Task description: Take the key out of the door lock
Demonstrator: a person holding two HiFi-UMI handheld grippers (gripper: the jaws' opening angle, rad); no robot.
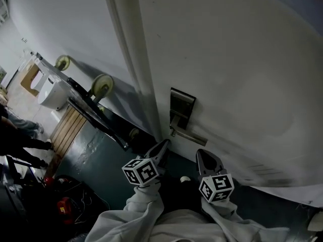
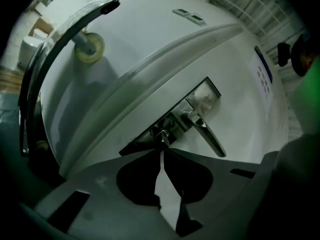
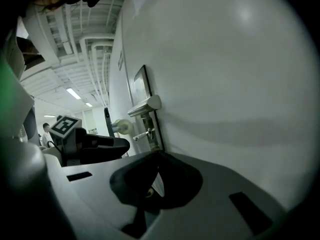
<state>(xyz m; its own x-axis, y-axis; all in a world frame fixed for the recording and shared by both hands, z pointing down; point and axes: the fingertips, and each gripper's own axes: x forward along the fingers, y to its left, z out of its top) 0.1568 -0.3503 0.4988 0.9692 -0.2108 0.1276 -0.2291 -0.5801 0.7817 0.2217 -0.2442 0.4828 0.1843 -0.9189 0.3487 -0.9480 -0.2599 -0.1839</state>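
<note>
Key in lock, not yet taken.

Left gripper: jaws clenched tip to tip, nothing pinched between them. The tips sit just short of the key's outer end, low of the handle's root. The right gripper view shows them near the key but apart from it.

Right gripper: jaws likewise closed and empty. It hangs below the handle's free end, close to the door, touching neither.

Key position: in the plate, directly under the handle's root, on the side away from the handle's free end.

Key axis: the long axis stands square to the door face. The shaft goes into the plate and the outer end points out toward the left gripper. From the right gripper view it reads level, parallel to the floor. Which way the flat of the head faces is too small to tell.

Step in hand (judgement): approach and line-up by the left gripper; no grasp yet.

Next move (judgement):
- Part the left jaws.
- Advance along the key axis until the pads flank the head.
- Close firmly.
- Draw straight out along that axis, away from the door.

A sideways pull may bind the shaft. If it will not slide, the key may need turning to its release angle first. The handle just above leaves little room, so keep the jaws under it.
</note>
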